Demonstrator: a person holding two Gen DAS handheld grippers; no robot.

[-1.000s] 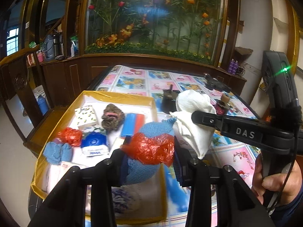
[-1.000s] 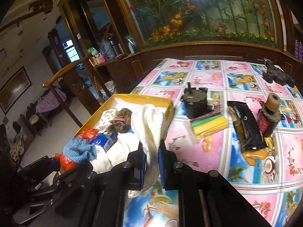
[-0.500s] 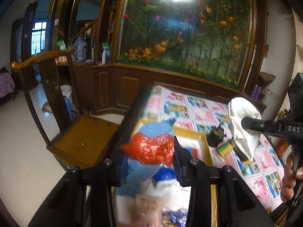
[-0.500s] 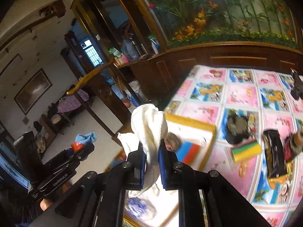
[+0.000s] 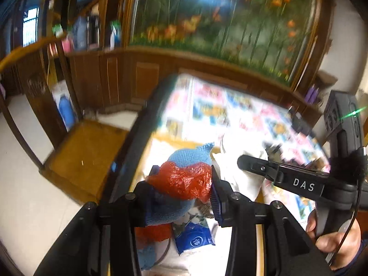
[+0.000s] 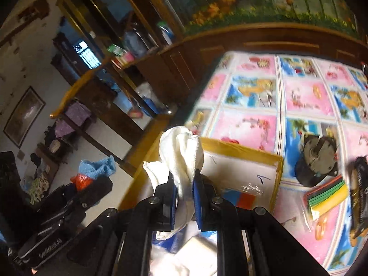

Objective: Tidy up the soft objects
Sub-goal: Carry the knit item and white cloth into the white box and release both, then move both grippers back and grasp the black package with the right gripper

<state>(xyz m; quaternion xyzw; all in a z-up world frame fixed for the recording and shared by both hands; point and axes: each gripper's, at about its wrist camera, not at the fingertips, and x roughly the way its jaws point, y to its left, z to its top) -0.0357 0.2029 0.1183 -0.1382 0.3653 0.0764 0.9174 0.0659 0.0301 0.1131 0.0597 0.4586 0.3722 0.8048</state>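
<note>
Soft objects mid-sort: left gripper (image 5: 184, 191) clamps blue knit piece (image 5: 191, 155) with red bag (image 5: 184, 181); right gripper (image 6: 185, 197) clamps white cloth (image 6: 181, 147) above yellow-rimmed tray (image 6: 241, 150); more remains inside.

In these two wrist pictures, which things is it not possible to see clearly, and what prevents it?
- Left wrist view: the tablecloth pattern is lost to motion blur.
- Left wrist view: the left claw and its blue knit and red plastic bag hide much of the tray.
- Right wrist view: the yellow tray contents are covered by the right claw and its white cloth.
- Right wrist view: the black packet is blurred at the edge.
</note>
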